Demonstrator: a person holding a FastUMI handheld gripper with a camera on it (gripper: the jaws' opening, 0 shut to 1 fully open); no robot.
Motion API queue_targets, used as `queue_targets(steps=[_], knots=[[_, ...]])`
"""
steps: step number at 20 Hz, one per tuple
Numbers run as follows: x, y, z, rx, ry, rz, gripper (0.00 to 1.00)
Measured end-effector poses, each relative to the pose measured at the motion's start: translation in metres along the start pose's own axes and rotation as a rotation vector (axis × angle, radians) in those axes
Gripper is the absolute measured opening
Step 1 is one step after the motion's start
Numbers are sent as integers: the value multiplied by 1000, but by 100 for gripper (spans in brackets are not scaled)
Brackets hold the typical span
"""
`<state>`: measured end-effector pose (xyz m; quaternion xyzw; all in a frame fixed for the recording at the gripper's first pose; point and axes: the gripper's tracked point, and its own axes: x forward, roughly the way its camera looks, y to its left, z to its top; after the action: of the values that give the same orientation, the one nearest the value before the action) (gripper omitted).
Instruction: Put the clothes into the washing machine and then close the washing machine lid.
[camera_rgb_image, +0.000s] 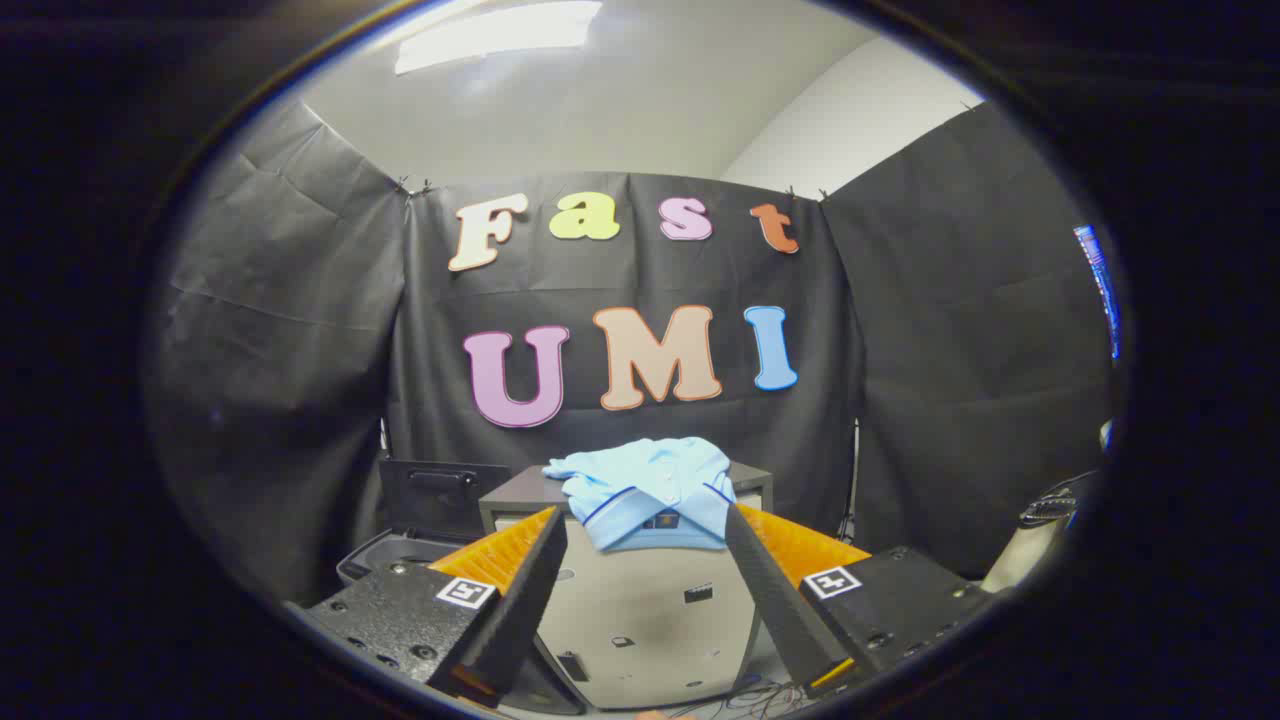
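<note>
A light blue polo shirt (650, 490) lies crumpled on top of a grey box-shaped stand (650, 610), draped a little over its front edge. My gripper (645, 525) is open, its two fingers spread wide on either side of the shirt's lower edge, with nothing pressed between them. To the left of the stand sits the washing machine (400, 555), dark and low, with its lid (440, 495) raised upright behind the opening.
Black cloth walls close in the booth behind and to both sides. Loose cables (760, 695) lie on the floor below the stand. A pale object with a dark ribbed part (1035, 535) stands at the right, beyond the right finger.
</note>
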<state>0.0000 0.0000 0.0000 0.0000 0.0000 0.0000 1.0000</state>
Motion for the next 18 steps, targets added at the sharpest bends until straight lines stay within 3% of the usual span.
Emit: queue_targets(steps=[18], knots=[[-3, 2, 13, -10, -13, -6, 96]])
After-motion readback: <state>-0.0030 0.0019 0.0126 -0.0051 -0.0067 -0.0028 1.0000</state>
